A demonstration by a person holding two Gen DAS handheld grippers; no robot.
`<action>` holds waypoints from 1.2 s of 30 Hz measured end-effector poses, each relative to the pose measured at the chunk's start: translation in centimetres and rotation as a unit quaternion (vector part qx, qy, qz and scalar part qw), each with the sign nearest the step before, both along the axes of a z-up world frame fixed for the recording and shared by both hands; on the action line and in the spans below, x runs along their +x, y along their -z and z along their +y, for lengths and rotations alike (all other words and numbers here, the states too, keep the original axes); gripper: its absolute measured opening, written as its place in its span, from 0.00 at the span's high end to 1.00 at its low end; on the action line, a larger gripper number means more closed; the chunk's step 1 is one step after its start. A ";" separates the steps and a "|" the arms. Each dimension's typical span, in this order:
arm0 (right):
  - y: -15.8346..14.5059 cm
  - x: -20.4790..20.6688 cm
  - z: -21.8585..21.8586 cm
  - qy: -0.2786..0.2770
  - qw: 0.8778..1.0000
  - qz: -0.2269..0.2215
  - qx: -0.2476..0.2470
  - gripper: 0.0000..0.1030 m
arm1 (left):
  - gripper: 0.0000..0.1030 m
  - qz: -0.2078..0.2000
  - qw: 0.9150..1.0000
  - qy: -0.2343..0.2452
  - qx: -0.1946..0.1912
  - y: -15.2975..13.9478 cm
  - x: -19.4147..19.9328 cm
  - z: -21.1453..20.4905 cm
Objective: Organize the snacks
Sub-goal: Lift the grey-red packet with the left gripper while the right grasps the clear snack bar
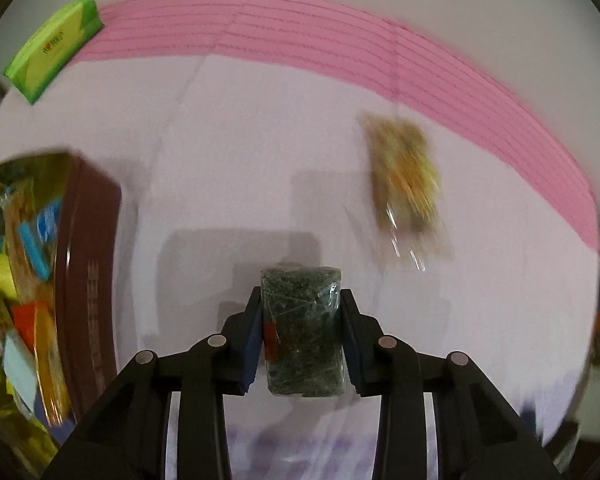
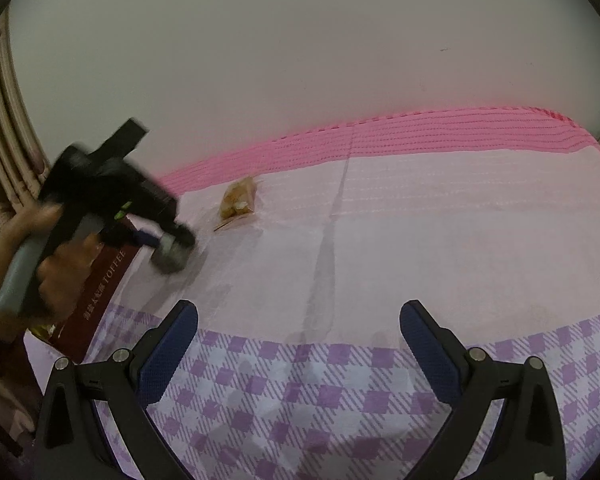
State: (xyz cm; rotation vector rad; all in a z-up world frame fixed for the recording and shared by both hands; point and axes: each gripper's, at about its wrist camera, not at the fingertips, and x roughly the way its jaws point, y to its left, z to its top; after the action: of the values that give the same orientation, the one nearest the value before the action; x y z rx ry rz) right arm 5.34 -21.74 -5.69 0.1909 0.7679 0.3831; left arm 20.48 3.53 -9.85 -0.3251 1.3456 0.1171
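Jaws, left: the left gripper is clamped on a dark green roll, which is held upright between the blue pads; contact is seen only along the two narrow sides.

Jaws, right: the right gripper is spread wide with nothing between the pads, and is held low over the checked end of the bed.

Roll: a clear film wrap is seen on it, so the surface is judged slick; a slide out of the pads could be caused by a quick swing or a loosened squeeze.

Box: the brown toffee box lies to the left of the roll, open and crowded with coloured packets. It is taken as the likely target.

Risk at the box: the near wall could be clipped if the roll is carried in too low, and the box could be shoved along the soft sheet. A roll set down on the heap could tip off the packets.

Blur: both views are smeared around the left gripper, so height above the bed cannot be told.

Bag: a tan snack bag lies apart on the sheet, toward the pink band; no clash with it is expected.

Green pack: a green pack rests at the far left edge, well apart from everything.
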 end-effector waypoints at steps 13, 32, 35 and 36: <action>-1.8 11.3 10.6 -0.105 0.992 0.039 -0.063 0.15 | 0.65 -0.055 0.995 0.053 -0.058 -5.8 -9.1 2.2; 1.6 12.9 14.4 -0.104 0.986 0.078 -0.107 0.67 | 0.65 -0.114 0.992 -0.052 -0.028 -10.6 -16.0 15.1; 0.9 9.1 12.3 -0.092 0.990 0.075 -0.078 0.67 | 0.65 -0.116 0.991 -0.067 -0.015 -10.2 -16.9 16.6; 0.8 8.1 11.8 -0.088 0.991 0.074 -0.075 0.67 | 0.65 -0.118 0.991 -0.069 -0.014 -10.2 -17.3 17.1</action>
State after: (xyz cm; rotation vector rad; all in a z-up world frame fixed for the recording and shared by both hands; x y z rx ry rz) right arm 13.47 -9.94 -6.48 0.0100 0.9592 0.4792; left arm 3.22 20.60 0.31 -0.4414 1.0914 0.1696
